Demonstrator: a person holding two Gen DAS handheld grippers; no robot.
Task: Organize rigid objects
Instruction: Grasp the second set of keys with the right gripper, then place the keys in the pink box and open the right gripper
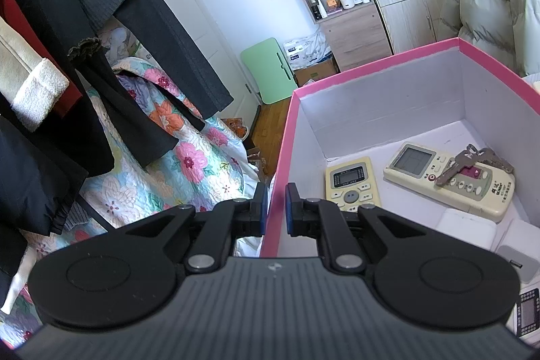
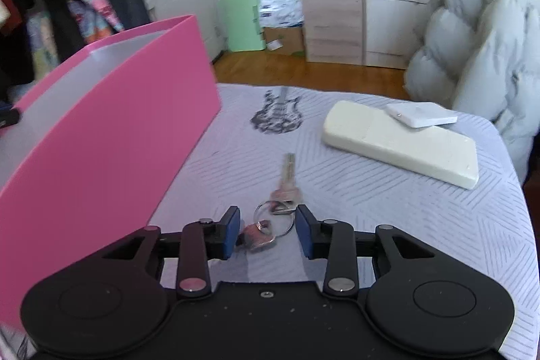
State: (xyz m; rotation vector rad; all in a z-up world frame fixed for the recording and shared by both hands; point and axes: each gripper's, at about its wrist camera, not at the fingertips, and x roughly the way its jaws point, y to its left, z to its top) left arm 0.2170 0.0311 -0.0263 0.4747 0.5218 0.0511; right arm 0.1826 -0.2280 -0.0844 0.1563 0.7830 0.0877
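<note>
A bedroom with a patterned grey bed cover (image 2: 422,225). The pink box (image 1: 381,97), white inside, holds two cream remotes (image 1: 452,177) and keys (image 1: 472,161). The left gripper (image 1: 276,208) pinches its wall. The right gripper (image 2: 268,233) stands open around a key ring (image 2: 273,221); another remote (image 2: 401,144) lies at two o'clock.

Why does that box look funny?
The pink box is tipped up, not flat on the bed: the left gripper pinches its wall. Inside, keys lie across a remote.
</note>
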